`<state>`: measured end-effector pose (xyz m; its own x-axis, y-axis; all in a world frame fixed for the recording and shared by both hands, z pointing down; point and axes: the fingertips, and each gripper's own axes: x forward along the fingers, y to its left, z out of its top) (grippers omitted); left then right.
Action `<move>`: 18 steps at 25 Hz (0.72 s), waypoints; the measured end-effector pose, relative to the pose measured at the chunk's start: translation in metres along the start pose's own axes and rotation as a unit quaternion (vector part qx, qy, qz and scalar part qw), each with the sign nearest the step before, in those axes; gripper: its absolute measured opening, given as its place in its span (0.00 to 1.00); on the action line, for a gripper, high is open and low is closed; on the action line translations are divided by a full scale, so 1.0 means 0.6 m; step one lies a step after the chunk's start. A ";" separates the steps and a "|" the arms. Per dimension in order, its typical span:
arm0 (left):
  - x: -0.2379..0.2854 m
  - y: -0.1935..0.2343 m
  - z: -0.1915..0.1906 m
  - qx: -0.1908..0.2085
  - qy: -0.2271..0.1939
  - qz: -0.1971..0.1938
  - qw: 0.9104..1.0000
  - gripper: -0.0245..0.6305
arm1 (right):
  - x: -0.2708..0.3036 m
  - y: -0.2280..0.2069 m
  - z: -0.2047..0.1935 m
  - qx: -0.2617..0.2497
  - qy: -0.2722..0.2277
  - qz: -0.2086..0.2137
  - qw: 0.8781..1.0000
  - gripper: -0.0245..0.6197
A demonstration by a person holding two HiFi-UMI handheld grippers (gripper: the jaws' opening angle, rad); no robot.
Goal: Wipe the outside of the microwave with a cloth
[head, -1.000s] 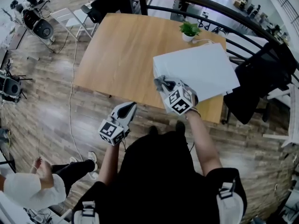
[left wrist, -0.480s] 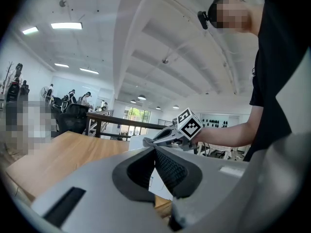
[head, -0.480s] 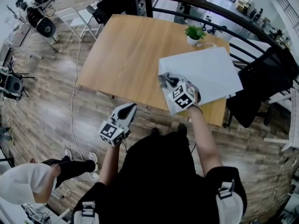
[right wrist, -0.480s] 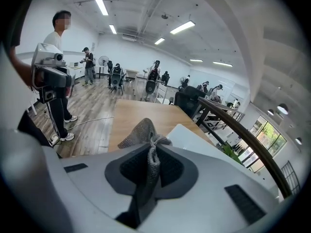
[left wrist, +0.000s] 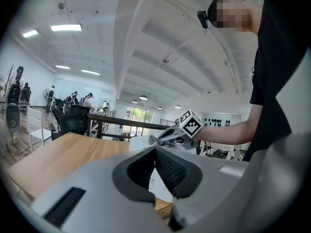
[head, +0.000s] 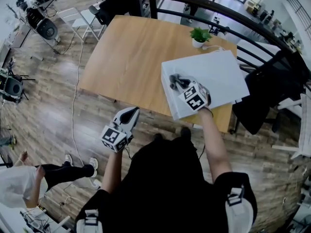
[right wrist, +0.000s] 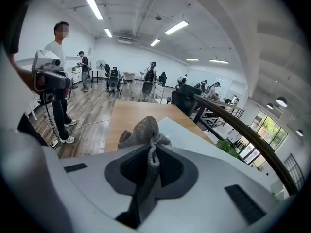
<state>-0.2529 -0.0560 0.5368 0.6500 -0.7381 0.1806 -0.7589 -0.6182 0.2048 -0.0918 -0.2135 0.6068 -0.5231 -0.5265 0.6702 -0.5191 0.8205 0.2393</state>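
Observation:
A white microwave (head: 214,76) stands on the right part of the wooden table (head: 131,57). My right gripper (head: 176,80) is shut on a grey cloth (right wrist: 141,132), which bunches out past the jaw tips over the microwave's top near its front left corner. In the head view the cloth (head: 175,80) rests on that white top. My left gripper (head: 130,113) hangs below the table's near edge, left of the microwave, shut with nothing between its jaws. From the left gripper view the right gripper (left wrist: 163,136) shows over the microwave (left wrist: 158,183).
A small potted plant (head: 199,35) sits behind the microwave at the table's far edge. A black railing (head: 228,18) curves behind the table, with a dark chair (head: 272,86) at right. A person (head: 29,178) crouches at lower left; another person (right wrist: 57,76) holds a camera rig.
My right gripper with the cloth has moved up from the microwave's front left edge onto its top. The crouching person at lower left has shifted. The left gripper has barely moved.

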 end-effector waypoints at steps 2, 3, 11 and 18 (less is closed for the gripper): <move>0.012 -0.005 0.003 -0.006 0.002 0.003 1.000 0.04 | -0.005 -0.013 -0.008 0.003 0.003 -0.003 1.000 0.08; 0.019 -0.009 0.004 -0.007 0.002 0.004 1.000 0.04 | -0.008 -0.022 -0.015 0.004 0.005 -0.005 1.000 0.08; 0.093 -0.048 0.026 -0.009 -0.014 0.004 1.000 0.04 | -0.034 -0.116 -0.074 0.015 0.010 -0.014 1.000 0.08; 0.137 -0.073 0.034 -0.010 -0.007 0.017 1.000 0.04 | -0.063 -0.182 -0.116 0.032 0.011 -0.016 0.999 0.08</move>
<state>-0.1669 -0.0953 0.5229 0.6229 -0.7628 0.1738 -0.7797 -0.5871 0.2177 0.0317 -0.2674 0.6042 -0.4911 -0.5475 0.6776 -0.5784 0.7866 0.2163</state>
